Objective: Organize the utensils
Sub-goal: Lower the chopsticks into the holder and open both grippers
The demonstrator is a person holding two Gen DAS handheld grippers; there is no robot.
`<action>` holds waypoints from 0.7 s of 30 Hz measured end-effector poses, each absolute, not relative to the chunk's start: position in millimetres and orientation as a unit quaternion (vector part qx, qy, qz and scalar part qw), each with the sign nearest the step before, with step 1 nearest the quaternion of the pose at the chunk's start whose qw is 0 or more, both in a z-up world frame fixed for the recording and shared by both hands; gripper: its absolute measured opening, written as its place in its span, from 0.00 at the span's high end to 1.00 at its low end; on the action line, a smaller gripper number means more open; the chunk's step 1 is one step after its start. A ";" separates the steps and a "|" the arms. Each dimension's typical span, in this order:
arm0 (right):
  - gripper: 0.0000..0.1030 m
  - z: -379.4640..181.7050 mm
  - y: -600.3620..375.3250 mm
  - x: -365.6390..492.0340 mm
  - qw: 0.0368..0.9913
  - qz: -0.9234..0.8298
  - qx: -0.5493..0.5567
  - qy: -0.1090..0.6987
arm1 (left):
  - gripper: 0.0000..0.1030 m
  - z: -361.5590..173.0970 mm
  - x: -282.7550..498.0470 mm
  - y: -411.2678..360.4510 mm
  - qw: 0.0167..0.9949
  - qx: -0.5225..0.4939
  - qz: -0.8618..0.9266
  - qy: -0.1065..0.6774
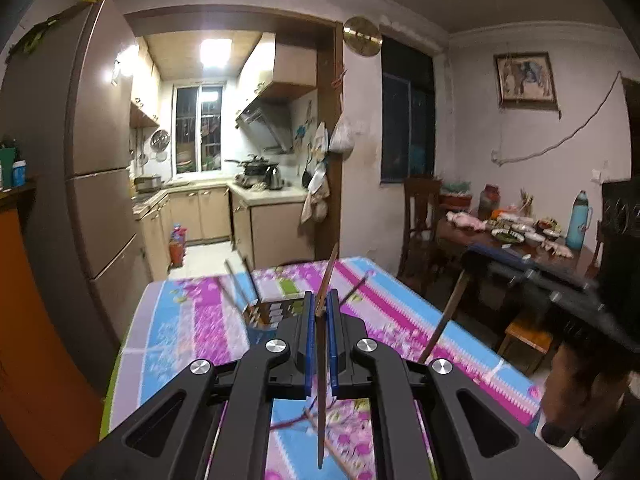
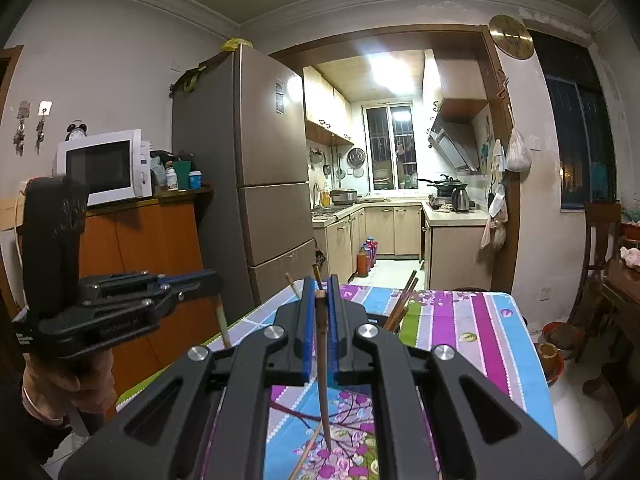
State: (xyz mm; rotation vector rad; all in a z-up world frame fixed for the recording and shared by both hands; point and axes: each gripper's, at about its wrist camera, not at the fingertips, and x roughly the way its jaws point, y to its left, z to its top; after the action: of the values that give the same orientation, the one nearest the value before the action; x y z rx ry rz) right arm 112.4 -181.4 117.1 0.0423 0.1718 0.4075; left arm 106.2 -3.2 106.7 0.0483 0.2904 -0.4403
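Wooden chopstick (image 1: 322, 360) pinched upright in my left gripper (image 1: 321, 300), another (image 2: 323, 360) in my right gripper (image 2: 321, 292). Holder (image 1: 264, 314) sits ahead, toward the table's (image 1: 440, 320) far edge, nearer my left.

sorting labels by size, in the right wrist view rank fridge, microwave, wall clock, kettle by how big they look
1. fridge
2. microwave
3. wall clock
4. kettle

Clock and kettle look close in size; the kettle stands farther back, so that order is unsure.
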 end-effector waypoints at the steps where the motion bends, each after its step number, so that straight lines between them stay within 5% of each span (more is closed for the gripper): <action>1: 0.95 121.6 -182.3 117.5 0.976 0.202 0.023 0.083 | 0.93 111.1 109.2 -7.2 0.965 0.024 -0.220 0.138; 13: 0.95 181.2 -192.0 195.9 0.984 0.171 0.054 0.016 | 0.93 185.0 195.0 -37.7 0.982 0.016 -0.189 0.024; 21: 0.95 157.1 -190.7 260.2 0.986 0.149 0.070 0.029 | 0.93 163.6 263.8 -44.3 0.983 -0.003 -0.180 0.032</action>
State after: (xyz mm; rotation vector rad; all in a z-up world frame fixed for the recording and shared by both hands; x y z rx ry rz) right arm 260.2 -190.7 157.1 0.1416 0.0589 0.2997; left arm 263.8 -44.3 163.6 -0.0058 0.0651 -0.3624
